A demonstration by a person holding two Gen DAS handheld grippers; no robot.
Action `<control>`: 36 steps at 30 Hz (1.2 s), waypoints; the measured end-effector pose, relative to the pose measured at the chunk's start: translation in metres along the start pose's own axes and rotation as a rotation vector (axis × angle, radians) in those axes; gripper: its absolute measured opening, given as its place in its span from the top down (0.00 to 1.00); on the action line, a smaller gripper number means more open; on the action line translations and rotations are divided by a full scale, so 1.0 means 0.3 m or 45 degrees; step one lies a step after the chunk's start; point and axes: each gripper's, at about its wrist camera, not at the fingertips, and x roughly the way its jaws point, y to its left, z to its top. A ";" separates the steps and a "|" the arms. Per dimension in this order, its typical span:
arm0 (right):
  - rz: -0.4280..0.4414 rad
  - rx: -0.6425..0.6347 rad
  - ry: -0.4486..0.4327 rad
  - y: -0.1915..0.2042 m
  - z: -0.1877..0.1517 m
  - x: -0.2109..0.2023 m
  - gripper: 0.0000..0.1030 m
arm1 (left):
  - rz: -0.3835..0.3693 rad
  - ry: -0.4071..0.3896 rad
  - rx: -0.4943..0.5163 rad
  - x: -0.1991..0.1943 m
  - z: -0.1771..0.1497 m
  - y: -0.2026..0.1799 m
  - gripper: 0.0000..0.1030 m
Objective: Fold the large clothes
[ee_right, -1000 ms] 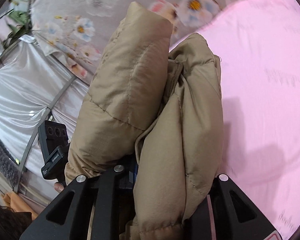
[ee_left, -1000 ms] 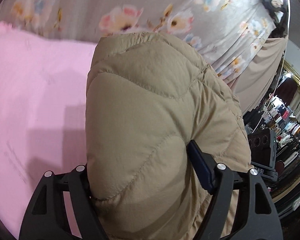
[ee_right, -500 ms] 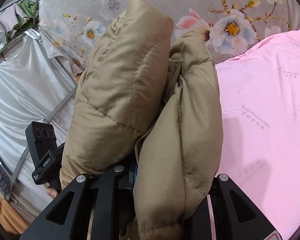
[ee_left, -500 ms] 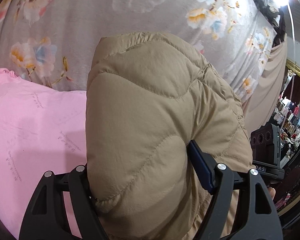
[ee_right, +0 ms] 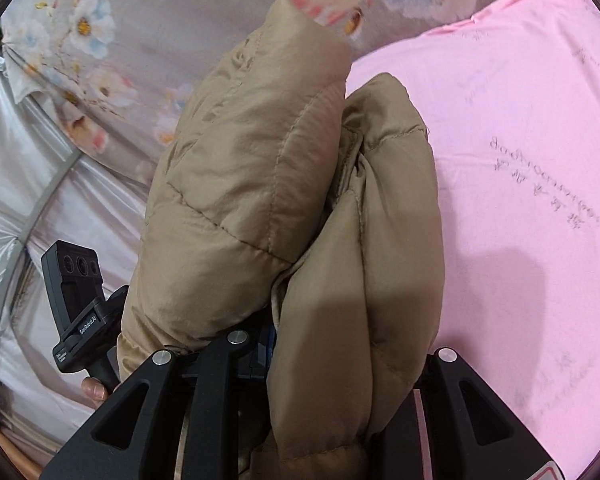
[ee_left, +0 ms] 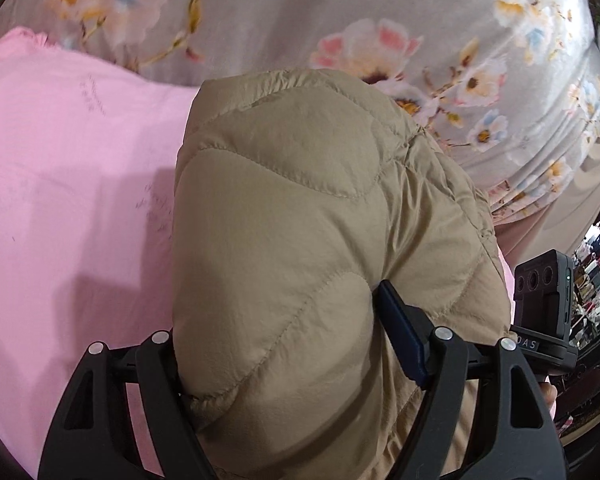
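A tan quilted puffer jacket (ee_left: pixel 300 220) bulges up between the fingers of my left gripper (ee_left: pixel 284 344), which is shut on it and holds it above a pink sheet (ee_left: pixel 60 160). In the right wrist view the same jacket (ee_right: pixel 284 200) is bunched in two thick folds, and my right gripper (ee_right: pixel 340 344) is shut on it. The fingertips of both grippers are hidden by the padding. Each gripper shows in the other's view: the right one (ee_left: pixel 544 308) and the left one (ee_right: pixel 80 308).
A pink sheet (ee_right: pixel 520 160) lies over a grey floral bedspread (ee_left: pixel 340 12). A silvery curtain (ee_right: pixel 16 200) hangs at the left of the right wrist view. Shop shelves (ee_left: pixel 596 280) show at the far right of the left wrist view.
Both grippers have swung with the jacket still held. More of the pink sheet now shows under them than half a second ago, and less of the floral bedspread.
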 end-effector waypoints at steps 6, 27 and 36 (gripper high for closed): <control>0.020 -0.009 -0.026 -0.036 0.015 0.064 0.78 | -0.028 -0.028 -0.055 0.042 -0.009 0.086 0.28; 0.009 0.025 -0.066 -0.084 0.045 0.148 0.74 | 0.078 -0.111 0.042 0.133 0.044 0.116 0.24; -0.012 0.032 -0.070 -0.089 0.046 0.161 0.69 | 0.084 -0.142 0.034 0.130 0.039 0.124 0.21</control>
